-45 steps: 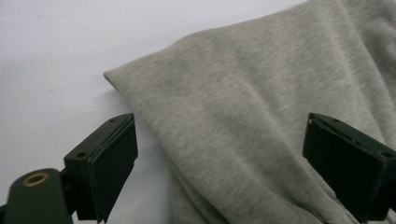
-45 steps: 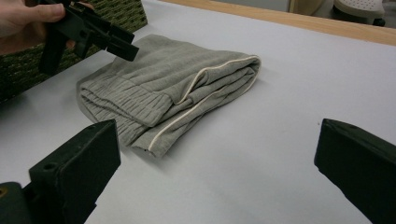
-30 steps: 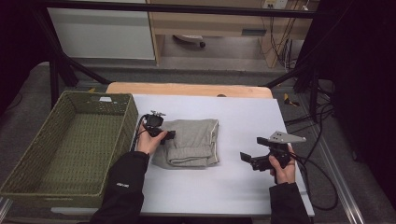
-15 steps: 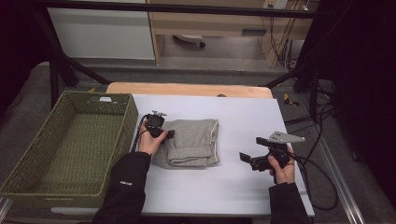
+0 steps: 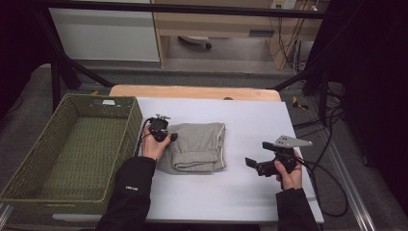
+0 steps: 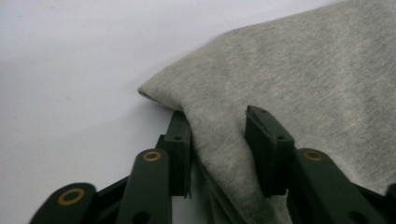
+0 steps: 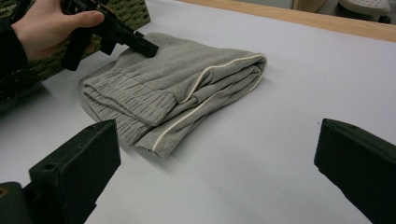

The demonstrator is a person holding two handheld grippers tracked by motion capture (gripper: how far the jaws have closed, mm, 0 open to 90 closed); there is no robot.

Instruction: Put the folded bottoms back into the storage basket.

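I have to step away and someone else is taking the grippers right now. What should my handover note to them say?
Left gripper: fingers closed on a fold at the left edge of the folded grey garment; cloth is bunched between them.
Right gripper: open, holding nothing, resting over bare table to the garment's right.
Garment: folded, lying on the white table beside the green wicker basket, which stands at the left.
Done: garment folded and gripped on one side.
Left: probably grip the other side with the right gripper, then lift it into the basket.
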